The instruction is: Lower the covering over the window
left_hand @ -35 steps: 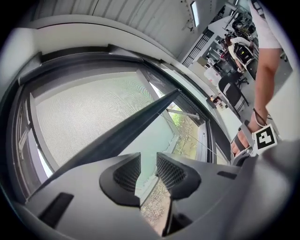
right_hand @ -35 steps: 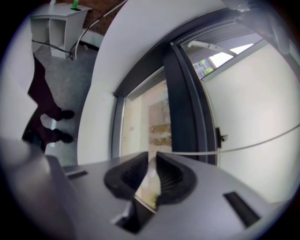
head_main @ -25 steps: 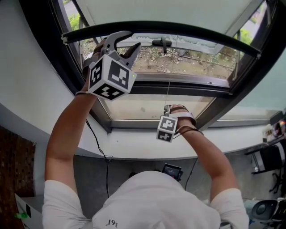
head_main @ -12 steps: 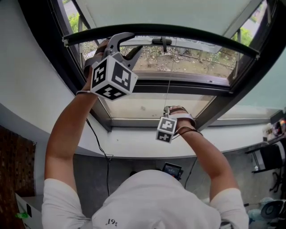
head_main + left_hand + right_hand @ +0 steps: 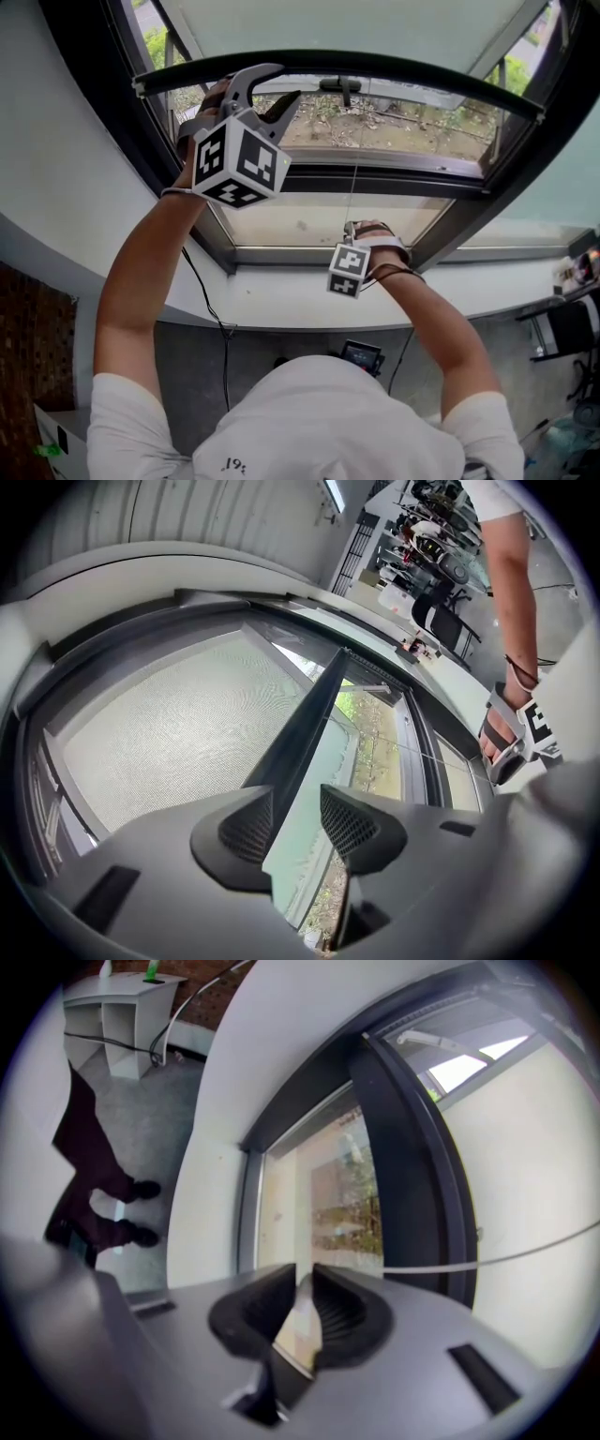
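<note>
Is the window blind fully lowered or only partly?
Only partly: its dark bottom bar hangs high, and glass below is uncovered.

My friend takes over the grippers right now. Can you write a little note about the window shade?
Left gripper: open, jaws have just been opening. It is raised at the shade's dark bottom bar; the bar lines up with the gap, but the pads are not pressing it.
Right gripper: shut on the thin pull cord, lower down.
Shade: covers only the top of the window; the glass below the bar is uncovered.
Done: cord gripped.
Left: bring the shade down the rest of the way, probably with the cord.
</note>
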Demonstrator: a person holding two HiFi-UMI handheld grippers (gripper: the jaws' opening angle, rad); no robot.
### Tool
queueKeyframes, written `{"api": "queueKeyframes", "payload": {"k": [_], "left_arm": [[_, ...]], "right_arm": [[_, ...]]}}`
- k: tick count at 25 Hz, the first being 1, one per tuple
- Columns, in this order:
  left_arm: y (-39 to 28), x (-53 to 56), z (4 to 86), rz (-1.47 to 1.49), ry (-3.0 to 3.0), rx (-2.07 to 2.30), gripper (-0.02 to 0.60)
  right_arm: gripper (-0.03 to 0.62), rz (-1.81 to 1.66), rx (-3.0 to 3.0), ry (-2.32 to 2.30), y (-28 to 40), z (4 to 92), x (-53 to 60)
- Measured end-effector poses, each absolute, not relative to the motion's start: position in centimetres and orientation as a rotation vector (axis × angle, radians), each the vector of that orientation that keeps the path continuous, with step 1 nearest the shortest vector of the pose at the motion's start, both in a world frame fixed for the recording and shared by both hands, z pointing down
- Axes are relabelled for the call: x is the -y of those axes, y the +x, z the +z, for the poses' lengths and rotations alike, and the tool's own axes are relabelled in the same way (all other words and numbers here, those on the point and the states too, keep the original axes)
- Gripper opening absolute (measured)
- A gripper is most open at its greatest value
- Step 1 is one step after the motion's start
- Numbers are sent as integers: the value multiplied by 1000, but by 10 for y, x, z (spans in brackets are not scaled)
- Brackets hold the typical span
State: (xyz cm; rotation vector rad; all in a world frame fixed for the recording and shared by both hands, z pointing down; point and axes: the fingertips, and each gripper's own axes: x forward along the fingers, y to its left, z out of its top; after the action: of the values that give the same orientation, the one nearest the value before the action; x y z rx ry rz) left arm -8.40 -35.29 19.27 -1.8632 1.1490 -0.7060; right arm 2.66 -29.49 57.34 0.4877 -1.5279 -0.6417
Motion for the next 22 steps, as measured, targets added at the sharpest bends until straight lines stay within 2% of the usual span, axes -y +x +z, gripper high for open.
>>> {"api": "queueKeyframes", "payload": {"k": [22], "left_arm": [[-63, 370, 203, -899, -1728, -1060, 166]], "right_arm": [[64, -617, 1555, 501, 28, 576, 287]]}}
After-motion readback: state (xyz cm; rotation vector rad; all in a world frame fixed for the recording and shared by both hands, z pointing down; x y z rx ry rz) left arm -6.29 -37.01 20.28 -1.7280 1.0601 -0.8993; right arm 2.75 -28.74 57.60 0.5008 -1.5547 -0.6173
